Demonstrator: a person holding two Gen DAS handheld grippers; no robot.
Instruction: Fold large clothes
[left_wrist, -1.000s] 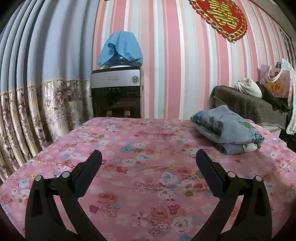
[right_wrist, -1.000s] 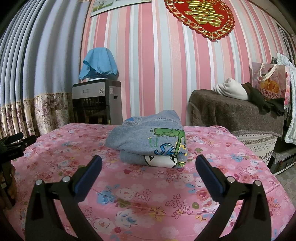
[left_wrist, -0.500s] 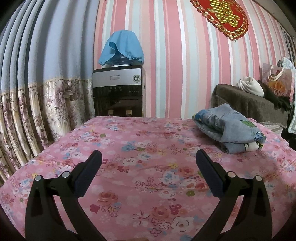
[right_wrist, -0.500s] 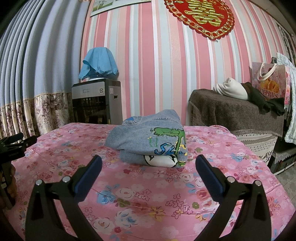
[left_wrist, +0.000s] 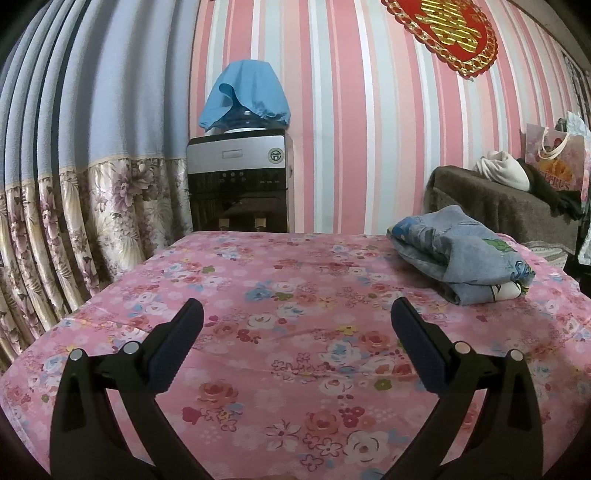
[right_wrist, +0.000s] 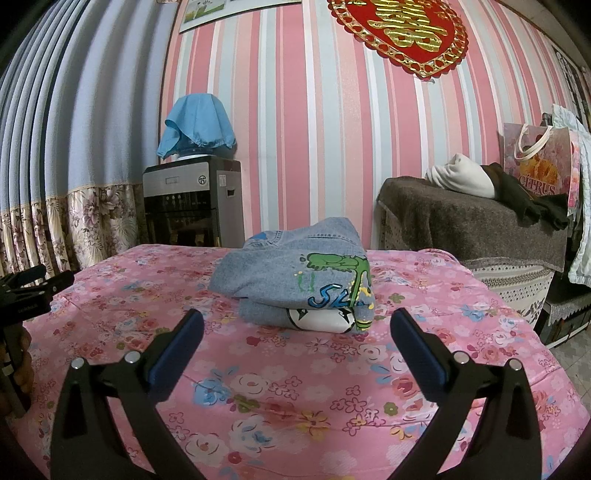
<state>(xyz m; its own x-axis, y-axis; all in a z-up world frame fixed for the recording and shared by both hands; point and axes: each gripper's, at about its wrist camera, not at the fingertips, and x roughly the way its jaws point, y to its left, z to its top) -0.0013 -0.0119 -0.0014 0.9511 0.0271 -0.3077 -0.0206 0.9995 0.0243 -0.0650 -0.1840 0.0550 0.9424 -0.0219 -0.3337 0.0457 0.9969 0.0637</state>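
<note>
Denim garment stays folded; both grippers' fingers remain spread, empty.

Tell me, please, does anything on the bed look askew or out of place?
Nothing stands out: the folded denim garment lies in a compact bundle on the floral bedspread, and both grippers are open, apart from it.

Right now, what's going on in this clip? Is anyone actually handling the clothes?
Nobody is handling anything. A person holds two grippers above a bed with a pink floral sheet. The left gripper and right gripper are both open and empty. A denim garment with a green cartoon print lies folded in a compact bundle on the sheet, straight ahead of the right gripper and off to the left gripper's right. The folding looks finished, judging by the bundle.
</note>
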